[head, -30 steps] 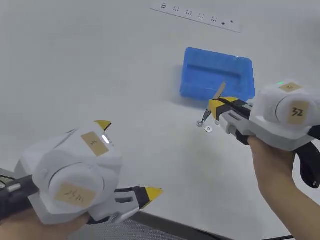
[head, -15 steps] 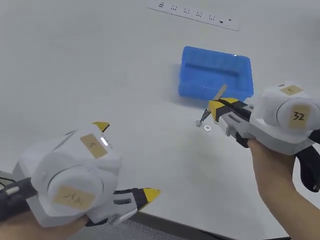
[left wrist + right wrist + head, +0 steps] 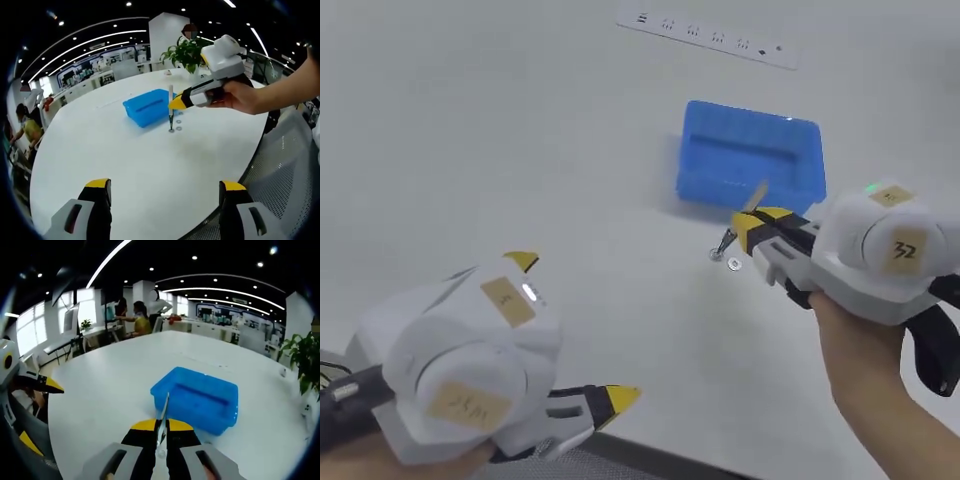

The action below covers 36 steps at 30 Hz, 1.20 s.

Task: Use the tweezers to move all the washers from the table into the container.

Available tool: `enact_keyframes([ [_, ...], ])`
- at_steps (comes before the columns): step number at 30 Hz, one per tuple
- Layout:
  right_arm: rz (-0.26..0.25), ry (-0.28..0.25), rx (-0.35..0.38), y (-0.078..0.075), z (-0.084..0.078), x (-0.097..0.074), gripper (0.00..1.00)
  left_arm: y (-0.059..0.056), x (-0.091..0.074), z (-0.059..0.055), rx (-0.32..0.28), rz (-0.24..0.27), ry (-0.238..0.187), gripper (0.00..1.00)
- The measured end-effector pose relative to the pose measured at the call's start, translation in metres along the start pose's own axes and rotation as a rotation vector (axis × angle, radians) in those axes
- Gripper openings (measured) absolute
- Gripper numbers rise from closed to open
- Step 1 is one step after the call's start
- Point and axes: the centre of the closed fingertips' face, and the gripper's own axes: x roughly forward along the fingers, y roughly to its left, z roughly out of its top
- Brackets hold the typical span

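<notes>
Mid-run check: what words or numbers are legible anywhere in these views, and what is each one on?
"32": sticker on the back of the right claw.
Top sticker on that claw: too blurred to read.
Left claw, upper tag and lower tag: writing blurred, unreadable.
Power strip: marks too small to read.

Our left gripper (image 3: 165,186), white-bodied with yellow-tipped black fingers (image 3: 97,187), sits low and close to us, its fingers spread wide with nothing between them. Our right hand (image 3: 860,345) holds the matching right gripper (image 3: 752,222) out ahead, fingers pressed together on thin silver metal tweezers (image 3: 163,410) angled downward.
</notes>
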Motion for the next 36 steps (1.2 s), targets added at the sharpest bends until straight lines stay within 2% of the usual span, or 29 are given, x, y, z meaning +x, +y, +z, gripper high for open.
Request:
enact_keyframes([
  [6,-0.001,0.030,-0.030,0.006,-0.012,-0.005,0.02,0.000,0.000,0.000,0.001,0.002,0.000,0.91],
  [13,0.004,0.056,-0.016,0.002,-0.011,-0.005,0.02,0.001,0.000,0.000,0.011,0.009,0.004,0.90],
  [21,0.010,0.055,0.002,0.002,-0.002,-0.011,0.02,0.002,-0.001,0.000,0.010,0.012,-0.003,0.90],
  [25,0.008,0.064,-0.018,0.002,0.003,-0.016,0.02,0.003,-0.002,0.002,0.007,0.017,-0.010,0.90],
  [36,0.008,0.058,-0.035,-0.005,0.029,-0.026,0.02,0.002,-0.003,0.004,0.010,0.012,-0.020,0.92],
])
